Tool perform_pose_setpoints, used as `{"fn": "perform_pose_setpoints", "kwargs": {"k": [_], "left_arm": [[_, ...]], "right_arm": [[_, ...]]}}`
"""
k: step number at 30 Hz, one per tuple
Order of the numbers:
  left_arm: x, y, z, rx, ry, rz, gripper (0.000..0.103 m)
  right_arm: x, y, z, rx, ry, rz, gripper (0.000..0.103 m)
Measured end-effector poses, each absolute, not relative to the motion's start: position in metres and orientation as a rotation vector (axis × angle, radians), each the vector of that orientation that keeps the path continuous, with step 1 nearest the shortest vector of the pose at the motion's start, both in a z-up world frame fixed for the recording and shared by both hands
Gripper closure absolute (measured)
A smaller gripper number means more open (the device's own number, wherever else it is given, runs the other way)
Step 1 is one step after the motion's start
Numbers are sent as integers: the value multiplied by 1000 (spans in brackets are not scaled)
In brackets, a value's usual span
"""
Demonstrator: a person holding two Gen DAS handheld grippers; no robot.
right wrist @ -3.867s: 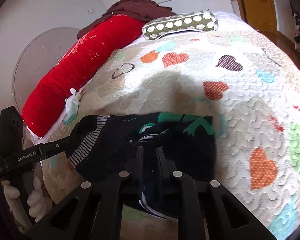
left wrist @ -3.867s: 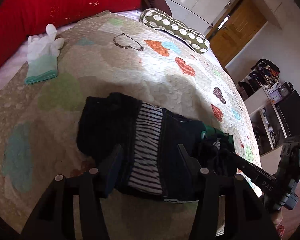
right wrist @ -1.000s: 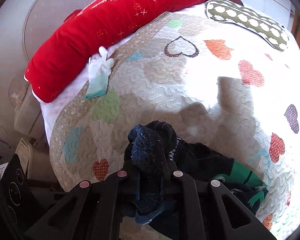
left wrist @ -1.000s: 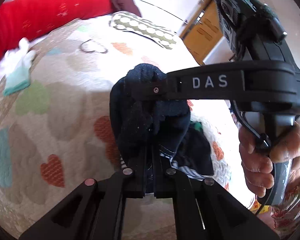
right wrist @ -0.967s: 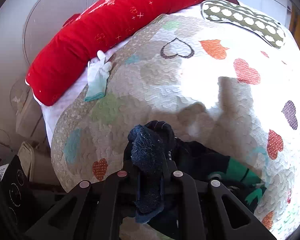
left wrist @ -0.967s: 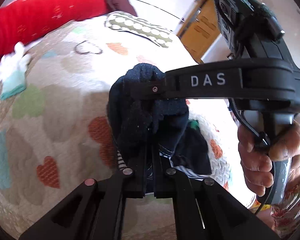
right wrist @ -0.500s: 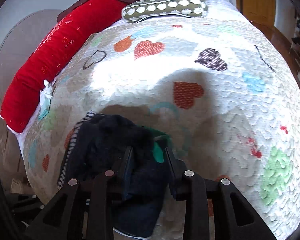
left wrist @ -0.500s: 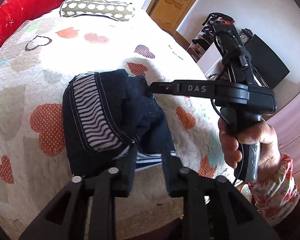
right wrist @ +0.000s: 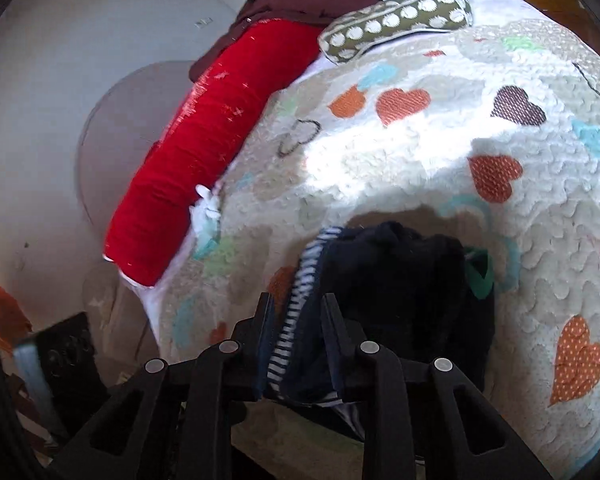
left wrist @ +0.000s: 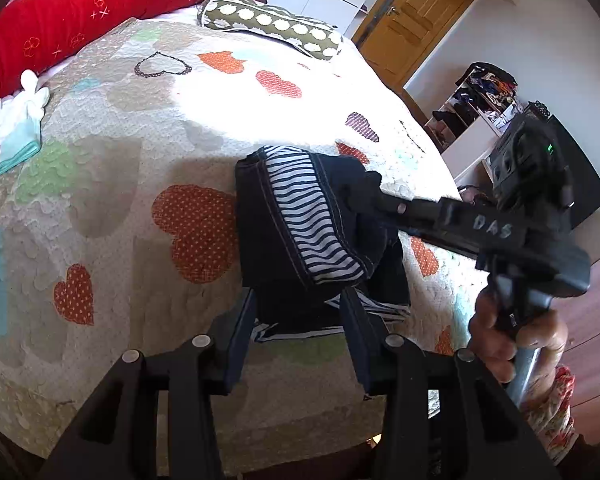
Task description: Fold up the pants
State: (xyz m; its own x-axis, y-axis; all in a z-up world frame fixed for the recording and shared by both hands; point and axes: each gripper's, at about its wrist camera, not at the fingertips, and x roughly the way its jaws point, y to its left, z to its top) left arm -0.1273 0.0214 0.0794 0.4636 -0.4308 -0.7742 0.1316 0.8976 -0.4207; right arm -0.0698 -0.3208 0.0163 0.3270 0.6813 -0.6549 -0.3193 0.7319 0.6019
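Right now I see the dark navy pants (left wrist: 300, 236) lying in a folded bundle on the heart-patterned quilt (left wrist: 112, 168) of the bed, near its front edge, with the striped waistband lining (left wrist: 316, 216) turned up on top and a bit of green print (right wrist: 478, 276) peeking out at one side. My left tool (left wrist: 300, 336) hovers at the near edge of the bundle; its jaws have just been opening and now stand apart, straddling the cloth without pressing on it. My right tool (right wrist: 296, 332) has just been closing (its jaws are narrow now), and the striped edge of the pants sits between them, though I cannot tell whether the pads actually pinch it. In the left wrist view the right tool's finger reaches across the top of the bundle, held by a hand (left wrist: 512, 340) in a floral sleeve. Farther back lie a white glove (left wrist: 20, 120), a red bolster (left wrist: 84, 8) and a dotted olive pillow (left wrist: 272, 28).
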Motion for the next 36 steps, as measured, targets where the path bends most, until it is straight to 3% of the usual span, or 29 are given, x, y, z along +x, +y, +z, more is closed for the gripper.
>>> {"fn": "perform_pose_setpoints", "kwargs": {"k": [6,19,22,26,28,30,33,36], "left_arm": [[-125,35,77,-335,1026,-324,60],[-94,-4,37,-250,1118,-307,55],[-96,-5,35,-244,1109,-300,55],[-97,-4,37,-246,1103,-302,55],[-98,-3,37,-252,1106,-300,55],[-100,-1,39,-252,1104,-300,55],[-109,2,50,-228,1071,-296,55],[-118,5,63,-192,1022,-275,51]], "right_arm": [[-89,-362,-28,329,1032,456,98],[-94,-361,-19,244,1060,458,98],[-84,-372,15,302,988,446,91],[-65,-359,48,331,927,489,90],[-55,-344,45,347,942,513,81],[-45,-331,25,351,1001,488,62],[-31,-326,-26,307,1125,370,67],[-42,-338,-26,368,1061,381,68]]}}
